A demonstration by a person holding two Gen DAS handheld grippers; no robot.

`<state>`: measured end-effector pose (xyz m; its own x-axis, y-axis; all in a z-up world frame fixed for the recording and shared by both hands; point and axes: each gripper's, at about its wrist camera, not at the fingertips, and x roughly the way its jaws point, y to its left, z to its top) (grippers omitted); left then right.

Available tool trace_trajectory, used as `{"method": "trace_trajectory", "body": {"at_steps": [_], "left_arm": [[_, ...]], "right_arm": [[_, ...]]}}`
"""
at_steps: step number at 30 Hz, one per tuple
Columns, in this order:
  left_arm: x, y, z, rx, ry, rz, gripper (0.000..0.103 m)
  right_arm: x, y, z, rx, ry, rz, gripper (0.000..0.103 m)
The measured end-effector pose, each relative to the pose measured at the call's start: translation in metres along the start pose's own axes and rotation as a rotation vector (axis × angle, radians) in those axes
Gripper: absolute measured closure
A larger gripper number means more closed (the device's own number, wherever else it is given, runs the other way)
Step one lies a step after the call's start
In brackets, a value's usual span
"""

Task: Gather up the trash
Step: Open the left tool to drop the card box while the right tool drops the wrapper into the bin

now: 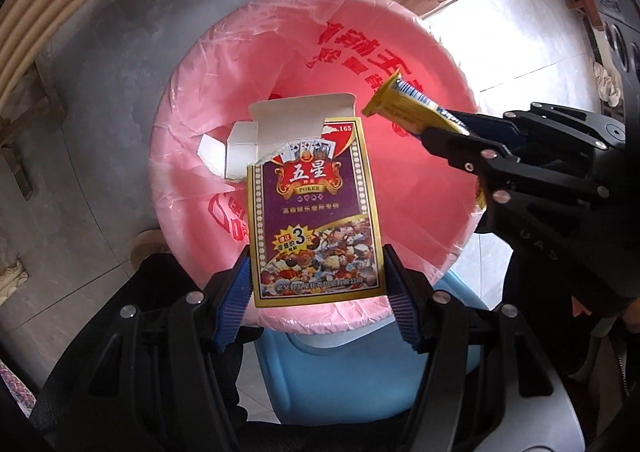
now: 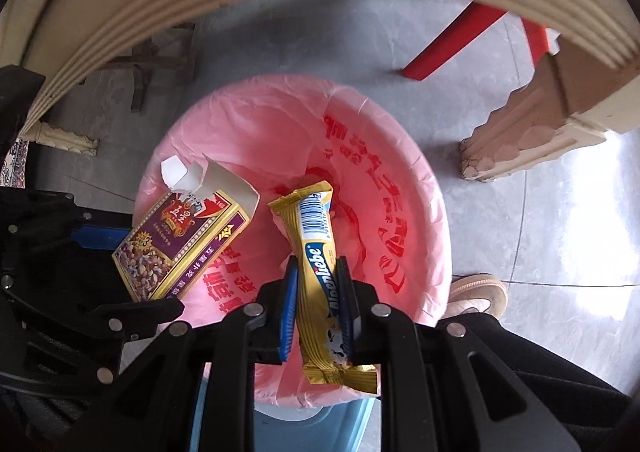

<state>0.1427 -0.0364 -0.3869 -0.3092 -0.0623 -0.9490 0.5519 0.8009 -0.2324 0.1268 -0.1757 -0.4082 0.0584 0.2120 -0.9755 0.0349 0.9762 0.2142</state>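
Right gripper [image 2: 317, 306] clamping yellow candy wrapper [image 2: 316, 252], card box [image 2: 180, 240] beside, above pink-lined bin [image 2: 416, 180]

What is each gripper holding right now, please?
Left gripper: closed on the opened playing-card box.
Right gripper: closed on the yellow candy wrapper.

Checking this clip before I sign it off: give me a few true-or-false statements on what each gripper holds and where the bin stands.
1. The left gripper holds a playing-card box. True.
2. The card box's top flap is closed. False: it stands open, torn at the edge.
3. The right gripper is clamped on a yellow candy wrapper. True.
4. The bin has a black liner. False: the liner is pink with red print.
5. Both items are above the bin's mouth. True.
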Motion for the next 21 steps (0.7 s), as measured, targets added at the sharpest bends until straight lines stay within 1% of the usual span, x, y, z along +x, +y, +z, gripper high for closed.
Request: {"method": "trace_trajectory", "body": {"at_steps": [6, 12, 18, 19, 21], "left_arm": [[0.008, 0.001, 0.003, -0.002, 0.026, 0.021, 0.042], [0.015, -0.002, 0.007, -0.003, 0.038, 0.039, 0.042], [0.016, 0.0, 0.008, -0.006, 0.043, 0.049, 0.042], [0.016, 0.0, 0.009, -0.007, 0.045, 0.051, 0.042], [0.016, 0.001, 0.009, -0.008, 0.049, 0.05, 0.041]], "right_arm": [[0.011, 0.0, 0.0, -0.003, 0.03, 0.003, 0.084], [0.013, 0.006, 0.002, -0.027, 0.029, -0.001, 0.084], [0.012, 0.005, 0.001, -0.024, 0.03, 0.008, 0.084], [0.012, 0.005, 0.001, -0.027, 0.028, 0.008, 0.083], [0.011, 0.005, 0.002, -0.032, 0.023, 0.001, 0.075]]}}
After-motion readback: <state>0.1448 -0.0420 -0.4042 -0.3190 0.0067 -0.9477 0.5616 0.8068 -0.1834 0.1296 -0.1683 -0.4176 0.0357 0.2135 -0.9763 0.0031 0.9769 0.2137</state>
